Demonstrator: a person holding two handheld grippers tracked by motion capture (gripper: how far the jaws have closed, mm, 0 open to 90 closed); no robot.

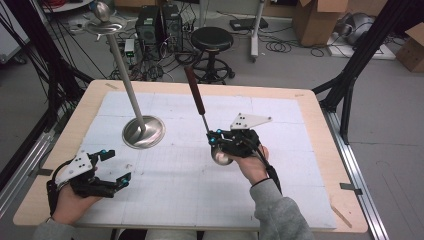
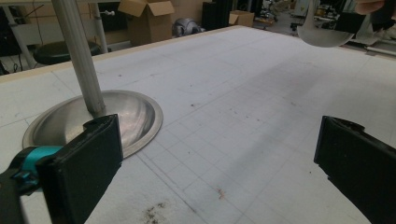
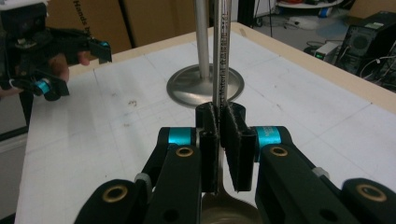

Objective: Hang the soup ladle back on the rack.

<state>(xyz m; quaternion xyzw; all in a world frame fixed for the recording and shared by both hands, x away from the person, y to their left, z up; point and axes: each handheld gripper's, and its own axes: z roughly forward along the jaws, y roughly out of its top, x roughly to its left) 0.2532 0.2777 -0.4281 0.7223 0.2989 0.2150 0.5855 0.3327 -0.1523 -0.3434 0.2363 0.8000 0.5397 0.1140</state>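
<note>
We have a long ladle (image 1: 202,117) in our right hand-held gripper (image 1: 218,140), and its two jaws are squeezed tight on the thin metal stem, just above the round bowl. In the high view the ladle is up off the desk (image 1: 310,100), out in front of our right hand (image 1: 252,162), with its dark brown handle leaning up and away from us. So picking it up looks done. Close by to the left is a tall metal stand (image 1: 131,92) with a wide shiny foot sitting on the white mat (image 1: 280,190) and a small dish with a ball on top. We think the ladle may have to go to that stand, but that part is not done yet, and we cannot tell just where it should end up. Our left hand-held gripper (image 1: 112,167) waits low near the front left of the mat, with its jaws wide apart and nothing between them. There is small printed writing running along the ladle stem in the right gripper view, but it is too tiny and blurry for us to read.
</note>
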